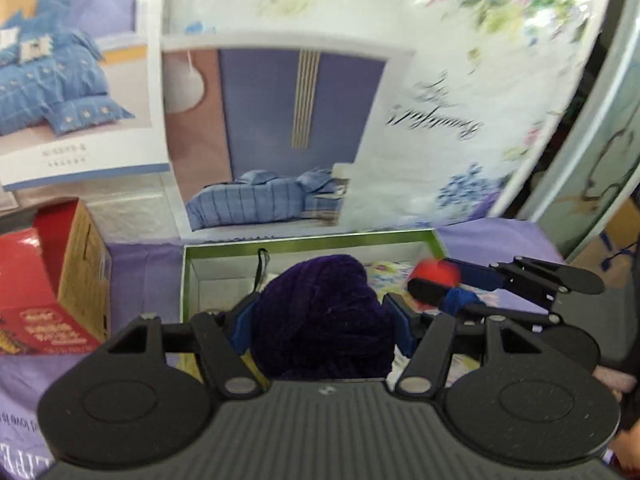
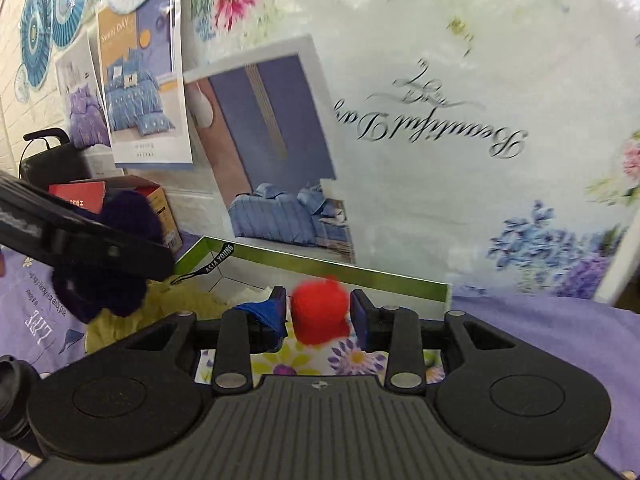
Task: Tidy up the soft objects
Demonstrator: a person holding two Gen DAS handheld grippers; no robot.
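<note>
My left gripper (image 1: 322, 322) is clamped on a dark purple plush bundle (image 1: 324, 312), its blue pads pressed into both sides of the fabric, and the bundle bulges up well above my fingers. Just ahead of it and below sits the open green-rimmed box (image 1: 312, 238), with floral fabric (image 1: 386, 272) lying inside past the bundle's right edge. Off to my right, near the box's far right corner, my right gripper (image 1: 434, 284) shows side-on with something red between its fingers.

From my right gripper (image 2: 320, 316) the red soft ball (image 2: 320, 312) sits between the two pads; the left pad touches it, while on the right I cannot tell whether the pad meets it or stands just off, so the grip itself is unclear. A bit of blue cloth (image 2: 260, 312) lies against the outer side of my left finger. Beneath the ball is the floral fabric (image 2: 320, 360) in the box (image 2: 340, 270). To my left hangs the purple bundle (image 2: 120, 264) in the other gripper, over a yellow fabric (image 2: 188, 300). A red carton (image 1: 48, 280) stands further left on the purple sheet (image 2: 560, 340)
</note>
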